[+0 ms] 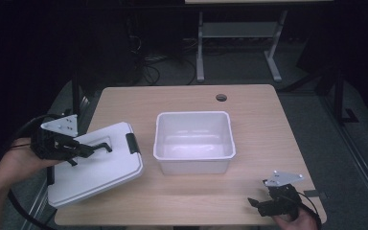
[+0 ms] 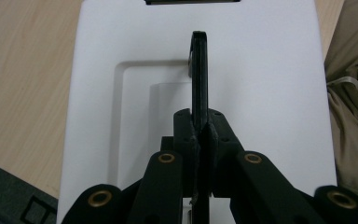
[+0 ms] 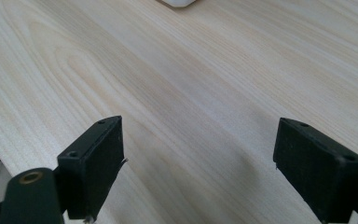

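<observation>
The left gripper [image 1: 88, 148] pinches the black handle [image 2: 199, 74] of the white lid [image 1: 100, 170], which lies at the table's [image 1: 258, 110] left edge beside the open white bin [image 1: 194, 141], while the right gripper [image 1: 258, 203] hovers with jaws spread over bare wood near the front right corner.

A white lid [image 1: 96, 165] with black handle [image 2: 199, 74], a white tub [image 1: 194, 142], pale wood-grain table [image 1: 182, 201], black tools.
</observation>
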The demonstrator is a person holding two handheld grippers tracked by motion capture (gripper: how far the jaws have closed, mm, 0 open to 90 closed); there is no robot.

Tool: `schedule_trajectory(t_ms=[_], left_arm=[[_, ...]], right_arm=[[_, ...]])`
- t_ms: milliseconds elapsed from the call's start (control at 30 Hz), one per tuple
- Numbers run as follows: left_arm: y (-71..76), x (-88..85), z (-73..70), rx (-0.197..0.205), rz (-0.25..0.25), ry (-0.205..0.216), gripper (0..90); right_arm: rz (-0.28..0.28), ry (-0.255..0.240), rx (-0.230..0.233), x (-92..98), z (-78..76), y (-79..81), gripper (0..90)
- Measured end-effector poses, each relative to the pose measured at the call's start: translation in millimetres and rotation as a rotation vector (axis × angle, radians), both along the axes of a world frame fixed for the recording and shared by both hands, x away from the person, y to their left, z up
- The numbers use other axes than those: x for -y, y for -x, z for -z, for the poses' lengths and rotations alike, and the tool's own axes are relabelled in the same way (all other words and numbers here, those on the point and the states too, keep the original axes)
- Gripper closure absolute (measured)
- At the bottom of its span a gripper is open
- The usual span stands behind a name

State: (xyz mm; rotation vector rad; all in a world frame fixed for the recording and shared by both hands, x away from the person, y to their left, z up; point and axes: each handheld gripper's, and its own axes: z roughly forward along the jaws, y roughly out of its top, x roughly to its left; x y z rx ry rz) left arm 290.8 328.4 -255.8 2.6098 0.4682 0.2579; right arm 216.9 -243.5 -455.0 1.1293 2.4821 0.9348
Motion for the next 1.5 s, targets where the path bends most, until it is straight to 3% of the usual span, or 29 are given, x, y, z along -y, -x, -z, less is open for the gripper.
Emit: schedule_trajectory(t_ms=[533, 1500], left_arm=[[-8.7, 27.0, -25.5, 0.016, 0.04, 0.007, 84.1], [-33.4, 87.1, -31.1, 0.01, 0.097, 0.027, 84.1]], right_arm=[[0.01, -0.008, 0.004, 3.2, -0.7, 2.2, 15.6], [0.026, -0.03, 0.011, 9.7, -3.0, 3.5, 15.6]])
